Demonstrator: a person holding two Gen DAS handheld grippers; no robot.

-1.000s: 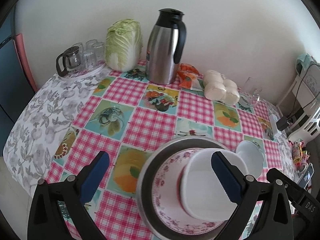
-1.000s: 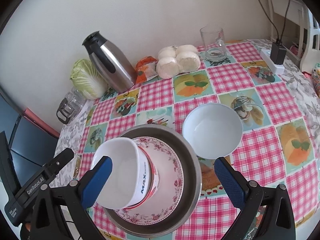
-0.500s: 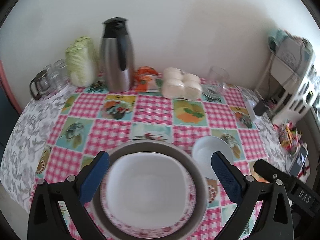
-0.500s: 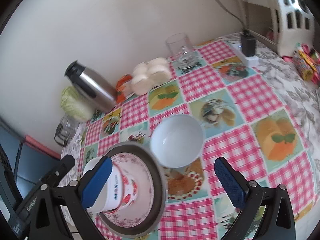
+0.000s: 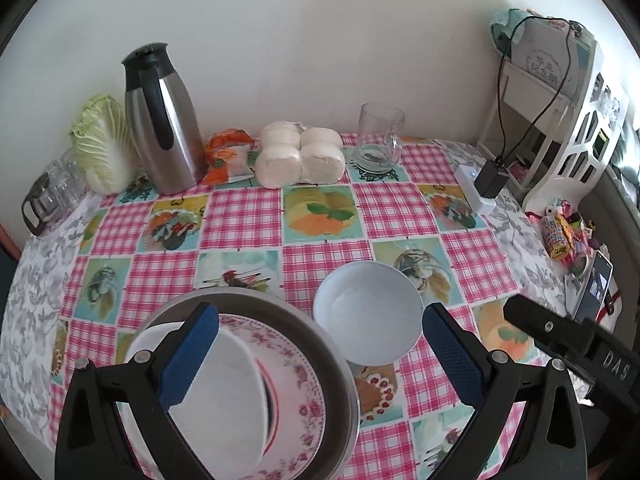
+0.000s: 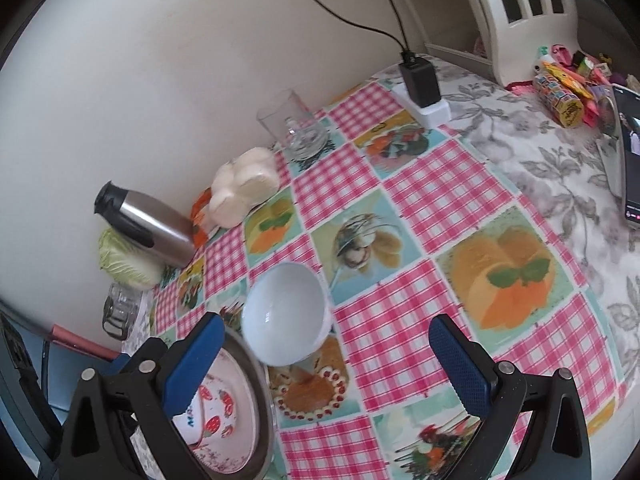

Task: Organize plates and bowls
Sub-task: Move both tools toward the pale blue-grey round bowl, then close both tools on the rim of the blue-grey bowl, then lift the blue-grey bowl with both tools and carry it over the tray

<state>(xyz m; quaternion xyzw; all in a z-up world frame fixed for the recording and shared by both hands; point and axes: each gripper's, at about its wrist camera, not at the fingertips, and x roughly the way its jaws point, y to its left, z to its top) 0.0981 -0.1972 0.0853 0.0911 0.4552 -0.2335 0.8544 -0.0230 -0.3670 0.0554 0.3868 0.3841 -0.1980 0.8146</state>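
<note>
A metal plate at the table's near left holds a pink floral plate, with a white square bowl with strawberry print on top. A plain white round bowl stands just right of the stack; it also shows in the right wrist view. My left gripper is open and empty, above the stack and the round bowl. My right gripper is open and empty, just in front of the round bowl. The stack sits at its lower left.
Along the wall stand a steel thermos, a cabbage, glasses, steamed buns, a snack packet and a glass mug. A power strip with charger, candy and a phone lie right.
Both views have swung to the right. The left gripper now straddles the stack's right side and the round bowl. The right gripper has turned from the stack toward the round bowl.
</note>
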